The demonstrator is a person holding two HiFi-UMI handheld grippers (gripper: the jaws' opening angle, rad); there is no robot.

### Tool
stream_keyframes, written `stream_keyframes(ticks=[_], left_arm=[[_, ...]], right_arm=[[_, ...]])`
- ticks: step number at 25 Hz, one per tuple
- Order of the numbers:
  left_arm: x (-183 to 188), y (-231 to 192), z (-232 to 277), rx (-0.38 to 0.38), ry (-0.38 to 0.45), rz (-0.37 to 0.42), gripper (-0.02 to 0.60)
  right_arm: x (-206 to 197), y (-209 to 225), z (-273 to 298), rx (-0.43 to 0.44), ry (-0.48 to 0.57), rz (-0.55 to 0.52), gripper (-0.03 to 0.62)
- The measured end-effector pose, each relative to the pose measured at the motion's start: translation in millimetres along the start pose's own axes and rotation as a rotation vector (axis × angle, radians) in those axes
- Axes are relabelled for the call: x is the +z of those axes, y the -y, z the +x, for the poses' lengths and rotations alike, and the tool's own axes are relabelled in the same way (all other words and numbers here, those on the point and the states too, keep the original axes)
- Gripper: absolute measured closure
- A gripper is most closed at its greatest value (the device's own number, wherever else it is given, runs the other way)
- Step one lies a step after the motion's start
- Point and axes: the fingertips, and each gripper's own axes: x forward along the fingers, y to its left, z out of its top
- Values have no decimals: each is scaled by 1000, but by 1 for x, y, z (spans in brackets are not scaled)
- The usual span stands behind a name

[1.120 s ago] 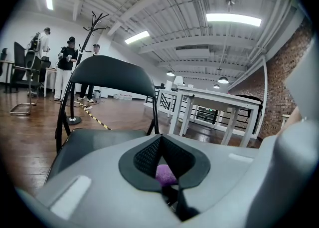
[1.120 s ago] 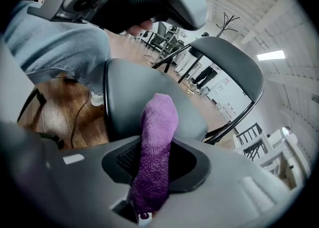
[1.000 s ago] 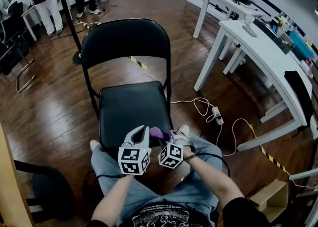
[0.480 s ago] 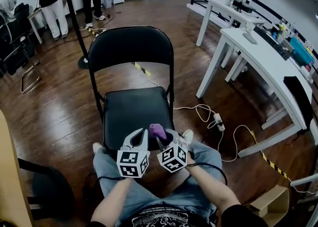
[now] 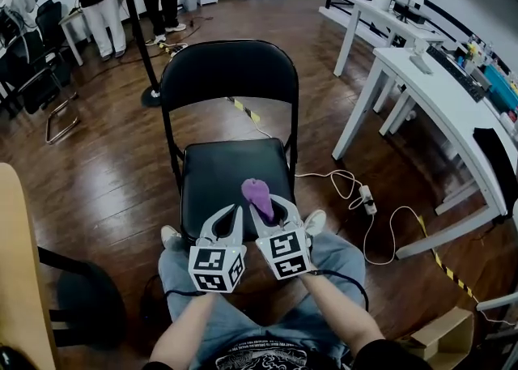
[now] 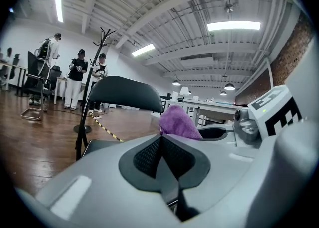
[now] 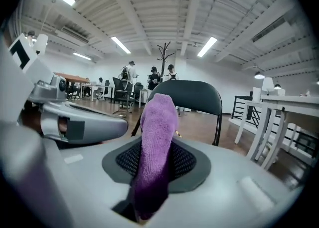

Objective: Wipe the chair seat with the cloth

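The right gripper point(image 5: 269, 208) pinches the cloth point(image 5: 257, 192) over the seat point(image 5: 214, 174). At its 9 o'clock, the left gripper point(image 5: 227, 216) is pressed together, empty.

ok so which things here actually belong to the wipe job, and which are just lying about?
Job:
- purple terry cloth, clamped in the right gripper
- black padded folding-chair seat

Lying about:
- white power strip with cable on the floor
- long white table
- black coat stand

The left gripper is shut and empty.
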Motion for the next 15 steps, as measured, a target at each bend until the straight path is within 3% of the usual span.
stream_keyframes(ticks=[6, 15], left_arm=[[8, -3, -30, 31, 39, -6, 577], [8, 5, -73, 59, 66, 5, 577]], right_arm=[[25, -25, -16, 18, 107, 97, 482], [22, -62, -48, 44, 125, 154, 482]])
